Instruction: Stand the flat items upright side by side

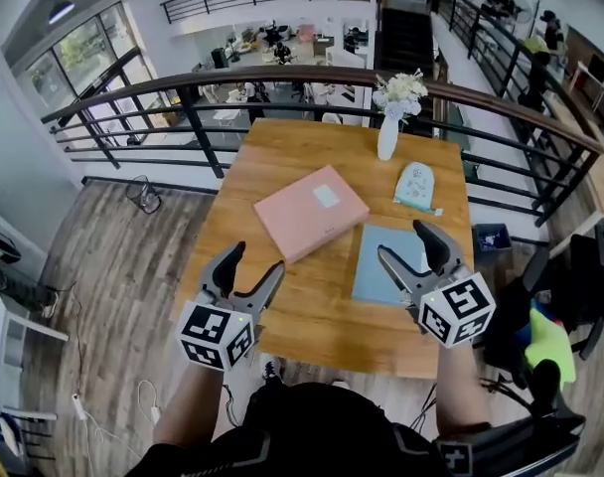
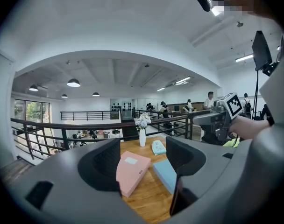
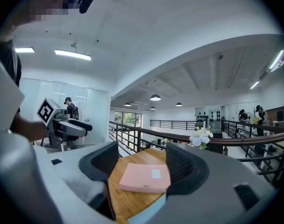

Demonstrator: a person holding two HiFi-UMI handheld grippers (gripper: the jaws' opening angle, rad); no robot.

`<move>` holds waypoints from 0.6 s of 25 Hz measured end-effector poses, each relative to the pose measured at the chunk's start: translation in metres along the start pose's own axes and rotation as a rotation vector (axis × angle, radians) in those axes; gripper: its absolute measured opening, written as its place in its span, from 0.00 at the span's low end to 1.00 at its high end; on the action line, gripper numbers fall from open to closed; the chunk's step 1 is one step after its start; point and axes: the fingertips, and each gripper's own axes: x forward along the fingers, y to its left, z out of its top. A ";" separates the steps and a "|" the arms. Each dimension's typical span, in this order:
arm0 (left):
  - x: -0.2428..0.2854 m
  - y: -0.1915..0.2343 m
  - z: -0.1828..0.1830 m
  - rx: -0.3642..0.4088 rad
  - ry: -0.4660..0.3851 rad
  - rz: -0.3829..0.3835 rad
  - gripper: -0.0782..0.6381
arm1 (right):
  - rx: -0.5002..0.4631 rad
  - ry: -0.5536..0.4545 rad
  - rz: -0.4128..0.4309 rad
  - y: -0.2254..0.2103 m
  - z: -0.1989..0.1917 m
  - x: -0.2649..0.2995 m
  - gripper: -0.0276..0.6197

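A pink flat box (image 1: 310,212) (image 2: 131,172) (image 3: 144,177) lies on the wooden table (image 1: 322,316), in the middle. To its right lies a light-blue flat item (image 1: 386,264) (image 2: 166,173), partly under my right gripper. A small pale-green patterned item (image 1: 416,186) (image 2: 158,147) lies farther back on the right. My left gripper (image 1: 252,265) hovers open over the table's near left part, nothing between its jaws. My right gripper (image 1: 409,242) hovers open above the blue item, empty too. Neither touches anything.
A white vase with flowers (image 1: 389,117) (image 2: 142,130) stands at the table's far edge. A dark railing (image 1: 282,82) runs behind the table, with a drop to a lower floor beyond. A chair with a yellow-green cloth (image 1: 550,338) sits at right.
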 end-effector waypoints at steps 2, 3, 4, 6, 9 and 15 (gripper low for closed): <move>0.013 0.017 -0.005 -0.016 0.001 -0.015 0.55 | -0.018 0.005 -0.021 -0.001 -0.001 0.015 0.52; 0.019 0.026 -0.007 -0.025 -0.001 -0.020 0.55 | -0.022 0.012 -0.032 -0.001 -0.002 0.022 0.52; 0.025 0.036 -0.010 -0.028 -0.001 -0.025 0.55 | -0.017 0.019 -0.042 -0.002 -0.005 0.030 0.53; 0.036 0.059 -0.016 -0.017 0.005 -0.039 0.55 | 0.009 0.034 -0.057 -0.003 -0.011 0.048 0.53; 0.055 0.089 -0.029 -0.002 0.036 -0.083 0.55 | 0.018 0.054 -0.092 -0.010 -0.019 0.076 0.53; 0.086 0.132 -0.068 -0.046 0.105 -0.141 0.56 | 0.054 0.117 -0.116 -0.023 -0.047 0.125 0.55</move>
